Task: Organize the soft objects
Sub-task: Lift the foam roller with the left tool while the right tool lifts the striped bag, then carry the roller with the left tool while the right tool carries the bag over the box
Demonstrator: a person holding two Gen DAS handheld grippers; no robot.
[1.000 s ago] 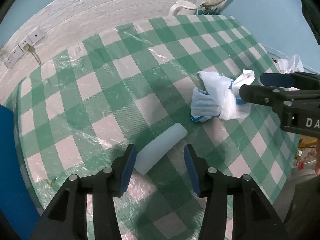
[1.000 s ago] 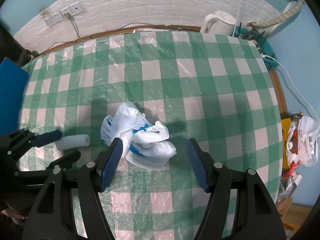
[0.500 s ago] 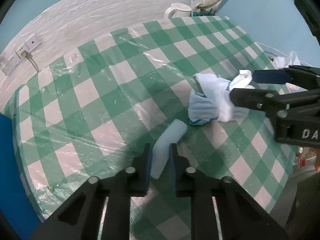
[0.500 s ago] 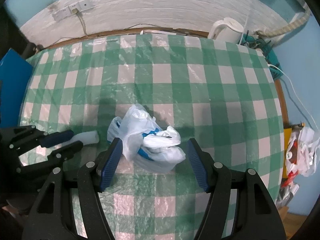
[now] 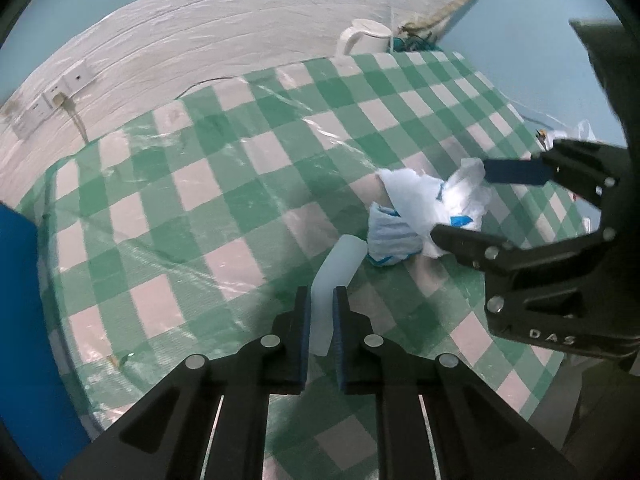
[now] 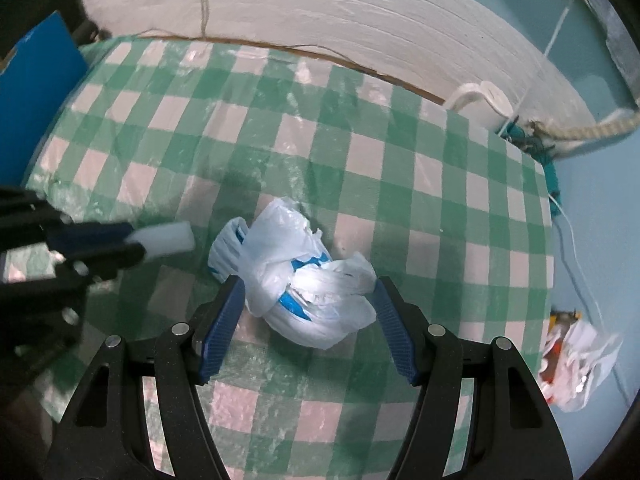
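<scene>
My left gripper [image 5: 321, 304] is shut on a pale blue foam cylinder [image 5: 334, 276] and holds it a little above the green checked table [image 5: 200, 216]. The cylinder's free end points at a crumpled white and blue plastic bag [image 5: 420, 216]. My right gripper [image 6: 308, 300] is open, its blue pads on either side of the bag [image 6: 304, 276], which lies on the table. The left gripper and cylinder [image 6: 164, 240] show at the left of the right wrist view. The right gripper [image 5: 476, 204] shows at the right of the left wrist view.
A white kettle [image 5: 364, 36] and a rope stand at the table's far edge by the wall. A blue panel [image 6: 32, 92] stands off the table's left side. A bag of rubbish [image 6: 576, 364] hangs beyond the right edge. Wall sockets [image 5: 52, 96] sit on the white wall.
My left gripper closed on the foam cylinder and lifted it off the table. My right gripper moved forward around the plastic bag and stayed open.
</scene>
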